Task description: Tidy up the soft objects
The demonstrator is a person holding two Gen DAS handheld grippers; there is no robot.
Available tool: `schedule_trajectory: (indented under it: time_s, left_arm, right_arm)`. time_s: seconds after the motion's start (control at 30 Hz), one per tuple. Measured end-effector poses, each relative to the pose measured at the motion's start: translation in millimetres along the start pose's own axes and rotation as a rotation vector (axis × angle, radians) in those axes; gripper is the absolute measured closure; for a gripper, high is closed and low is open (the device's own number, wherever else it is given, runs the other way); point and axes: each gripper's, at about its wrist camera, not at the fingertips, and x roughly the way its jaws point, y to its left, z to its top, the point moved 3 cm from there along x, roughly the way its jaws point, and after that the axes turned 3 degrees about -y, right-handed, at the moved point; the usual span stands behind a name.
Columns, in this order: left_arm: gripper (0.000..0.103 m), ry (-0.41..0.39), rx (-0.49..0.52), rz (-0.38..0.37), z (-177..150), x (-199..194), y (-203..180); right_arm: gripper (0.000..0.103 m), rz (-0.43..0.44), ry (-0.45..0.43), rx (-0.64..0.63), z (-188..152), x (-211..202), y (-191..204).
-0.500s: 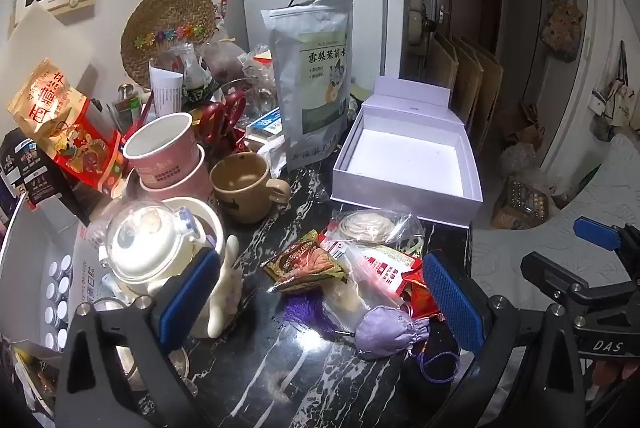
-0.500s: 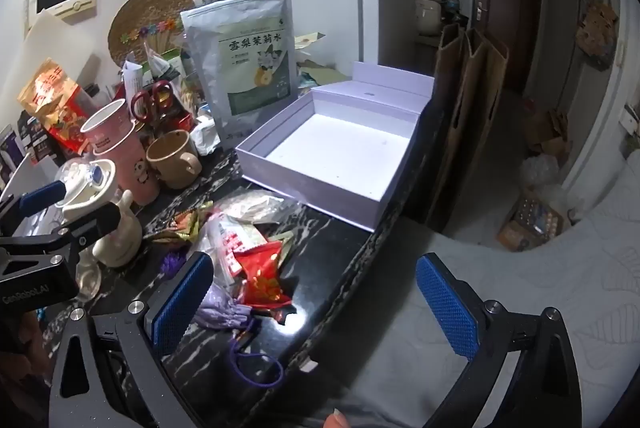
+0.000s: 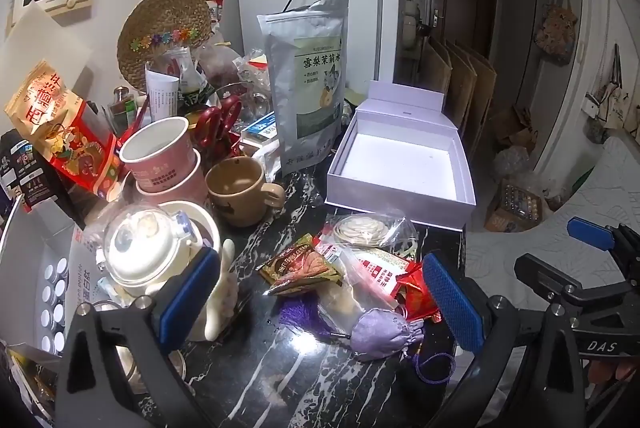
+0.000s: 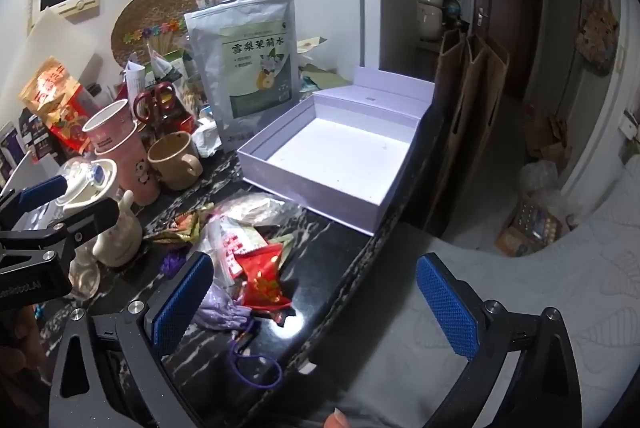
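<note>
Lilac drawstring fabric pouch (image 3: 382, 332) is lying crosswise, neck pointing right; only your right view is showing its cord loop whole. Both grippers (image 3: 320, 302) (image 4: 316, 302) are gaping, released.

Black marble-look countertop (image 3: 280, 368) polished, glossy, white-veined. Beside it on countertop: lilac box (image 3: 400, 163) matt card; lilac pouch (image 3: 380, 332) soft cloth, gathered; red packet (image 4: 262, 280) shiny foil; tall pouch (image 3: 308, 83) silvery matt foil; mug (image 3: 240, 191) glazed ceramic.

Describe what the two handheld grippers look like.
Both the left gripper and right gripper have black angular frames with triangular cutouts, silver screws, and blue diamond-textured pads. White lettering marks each body; the right one reads "DAS".
</note>
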Motion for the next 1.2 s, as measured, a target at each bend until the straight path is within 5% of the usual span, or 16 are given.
schedule_trajectory:
  time_s: [1.2]
  left_arm:
    - [0.000,0.006,0.014,-0.056,-5.2,-5.1,-10.2]
  right_arm:
    - [0.000,-0.013,-0.029,-0.001,-1.5,-8.6,-6.2]
